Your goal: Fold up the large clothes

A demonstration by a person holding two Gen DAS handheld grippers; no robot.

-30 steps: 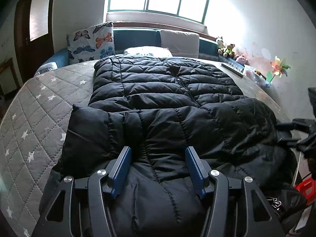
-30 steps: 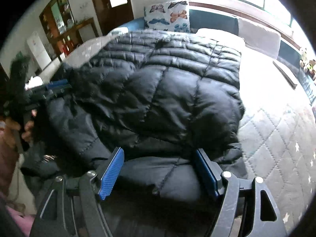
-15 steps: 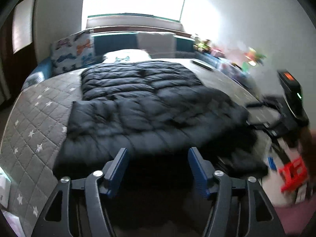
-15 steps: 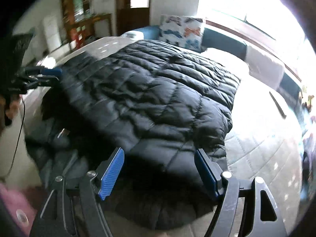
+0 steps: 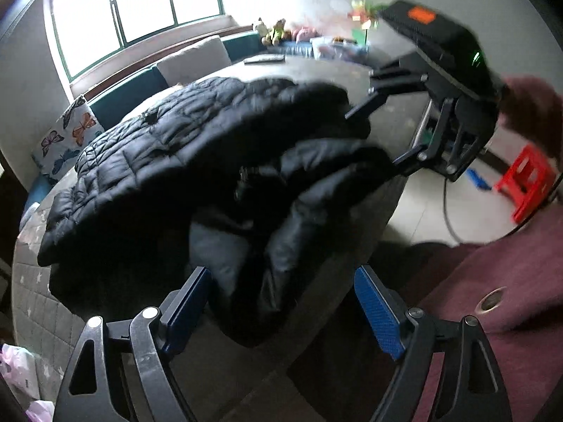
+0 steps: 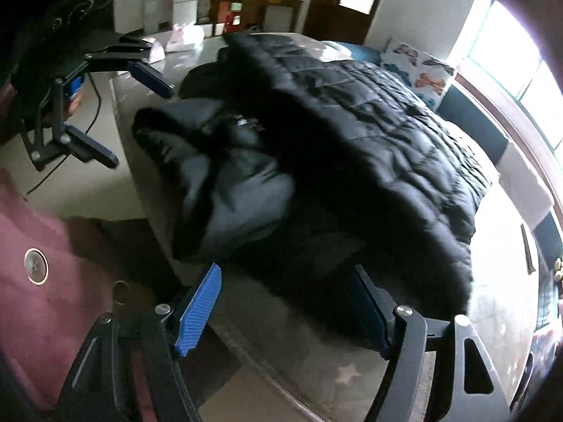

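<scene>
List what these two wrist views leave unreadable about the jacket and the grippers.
- Left wrist view: the black puffer jacket has a near hem lost in shadow and blur.
- Right wrist view: the jacket's fold layers merge, dark.
- Left gripper, jaws opening; right gripper open: neither pinches cloth.

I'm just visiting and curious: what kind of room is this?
Probably a lived-in home room. A black puffer jacket lies on a quilted star-patterned cover, with a butterfly cushion on a window bench and soft toys nearby.
</scene>
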